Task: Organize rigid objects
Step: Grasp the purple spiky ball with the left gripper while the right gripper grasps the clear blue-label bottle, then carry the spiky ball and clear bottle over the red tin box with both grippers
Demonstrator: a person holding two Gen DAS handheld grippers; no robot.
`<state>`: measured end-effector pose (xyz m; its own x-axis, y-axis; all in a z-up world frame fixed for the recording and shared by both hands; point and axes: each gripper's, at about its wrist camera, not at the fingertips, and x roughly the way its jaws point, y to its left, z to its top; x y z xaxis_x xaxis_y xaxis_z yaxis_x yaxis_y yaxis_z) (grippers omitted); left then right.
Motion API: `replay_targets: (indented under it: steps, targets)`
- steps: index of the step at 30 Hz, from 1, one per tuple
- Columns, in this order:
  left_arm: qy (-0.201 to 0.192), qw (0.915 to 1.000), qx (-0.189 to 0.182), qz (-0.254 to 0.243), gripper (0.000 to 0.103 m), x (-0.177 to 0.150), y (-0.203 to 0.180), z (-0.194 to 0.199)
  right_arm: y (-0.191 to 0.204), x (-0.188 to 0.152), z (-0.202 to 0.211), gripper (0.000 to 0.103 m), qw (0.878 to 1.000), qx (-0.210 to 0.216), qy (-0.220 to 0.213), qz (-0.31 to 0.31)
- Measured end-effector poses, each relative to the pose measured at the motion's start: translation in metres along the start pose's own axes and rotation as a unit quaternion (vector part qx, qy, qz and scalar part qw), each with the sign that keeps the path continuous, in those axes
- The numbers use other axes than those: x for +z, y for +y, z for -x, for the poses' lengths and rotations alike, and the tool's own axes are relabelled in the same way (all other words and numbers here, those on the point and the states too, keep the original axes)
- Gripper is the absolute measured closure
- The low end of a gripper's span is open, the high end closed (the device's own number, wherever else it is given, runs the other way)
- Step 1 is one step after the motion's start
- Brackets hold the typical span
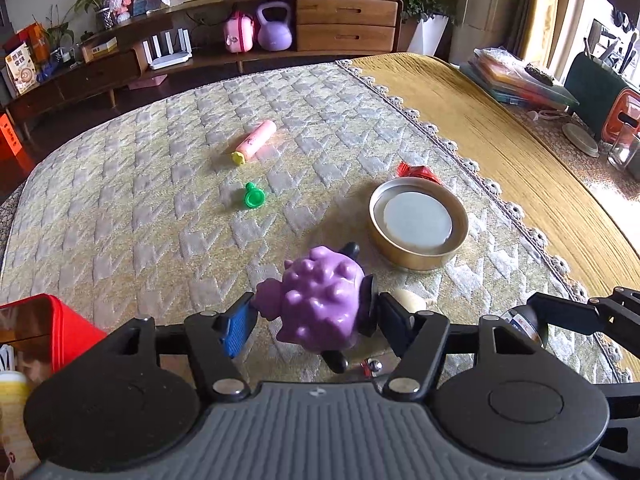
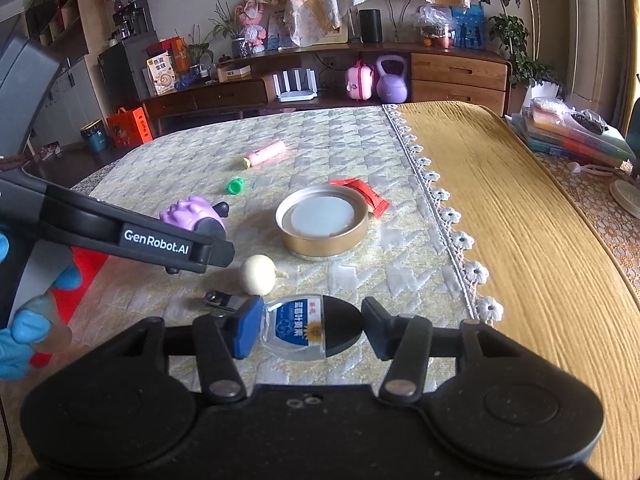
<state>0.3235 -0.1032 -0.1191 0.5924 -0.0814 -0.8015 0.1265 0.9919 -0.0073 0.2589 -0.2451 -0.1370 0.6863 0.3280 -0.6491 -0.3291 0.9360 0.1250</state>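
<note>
Left gripper (image 1: 316, 320): closed on purple spiky toy (image 1: 320, 304), blue pad on its left side, black pad on its right; toy raised over the quilted cover.
Right gripper (image 2: 310, 330): clamped on small clear bottle (image 2: 298, 330) with blue label and black cap; bottle lying sideways between the pads, cap toward the right finger.
Gloved hand (image 2: 24, 332): blue glove, left edge of right wrist view, gripping the left tool's handle.
Red box (image 1: 48, 332): near left corner, open top, just beside the left gripper.
Nail clipper (image 2: 218, 300): flat on the cover, just beyond the right gripper's blue pad.
Cream round piece (image 2: 260, 274): ball shape with a small stub, on the cover between the clipper and the tin.
Gold tin lid (image 1: 418, 226): upside down, rim up, pale disc inside; middle of the cover, right of the purple toy.
Red packet (image 2: 366, 196): just behind the tin, partly hidden by its rim in left wrist view.
Green cap (image 1: 254, 197): on its side, mid cover, well apart from the tin.
Pink tube (image 1: 254, 142): lying flat, yellow end toward the near left, beyond the green cap.
Quilted cover (image 1: 140, 200): pale check pattern, lace trim along its right edge, yellow cloth (image 1: 500, 140) beyond the trim.
Sideboard (image 1: 344, 20): wooden, far wall, purple kettlebell (image 1: 274, 28) and pink case on its low shelf.
</note>
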Motion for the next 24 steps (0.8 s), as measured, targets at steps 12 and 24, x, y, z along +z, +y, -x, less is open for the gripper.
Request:
replay_targets:
  steps: [12,24]
  targets:
    - [0.002,0.9998,-0.008,0.016,0.038,-0.022,0.012,0.064,0.038,0.001,0.049,0.05,1.0,0.012,-0.01,0.024]
    - [-0.006,0.9991,-0.002,0.043,0.038,-0.052,0.054,0.122,0.082,0.008,0.079,0.05,0.999,0.033,-0.011,0.03]
